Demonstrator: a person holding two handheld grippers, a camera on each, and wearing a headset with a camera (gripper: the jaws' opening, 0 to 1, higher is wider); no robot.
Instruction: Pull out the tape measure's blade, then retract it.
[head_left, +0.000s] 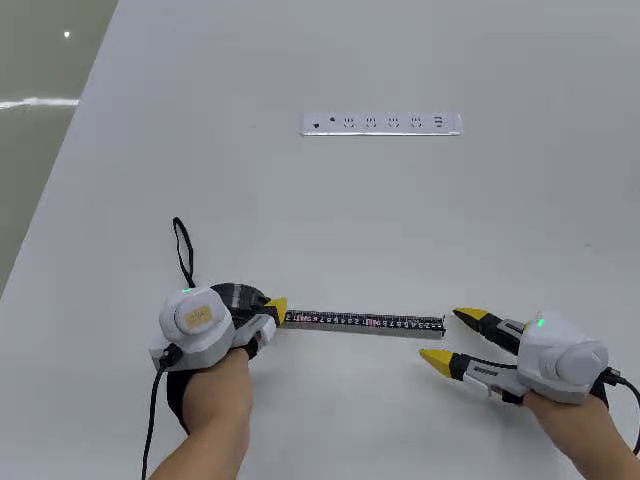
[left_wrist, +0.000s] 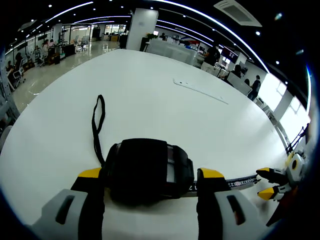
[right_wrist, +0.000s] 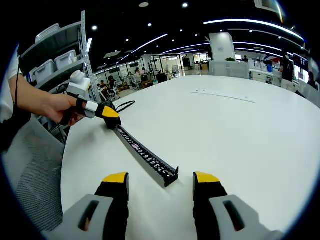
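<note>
The white surface (head_left: 400, 220) carries everything; far across it lies a white power strip (head_left: 381, 123), flat and well apart from the rest. Near the person's side, the left gripper (left_wrist: 150, 175) is closed on the black tape measure (left_wrist: 145, 155), one yellow-tipped jaw pressing each side of the case, which rests on the surface. The right gripper (head_left: 449, 335) is spread wide and holds nothing, its jaws level with the surface. The blade (head_left: 362, 322) is drawn out of the case and lies flat in a straight line towards the right gripper. Its free end (right_wrist: 170, 177) sits in the gap between the two open jaws, apart from both in the right gripper view. A black wrist strap (head_left: 183, 250) trails in a loop from the case, away from the person.
</note>
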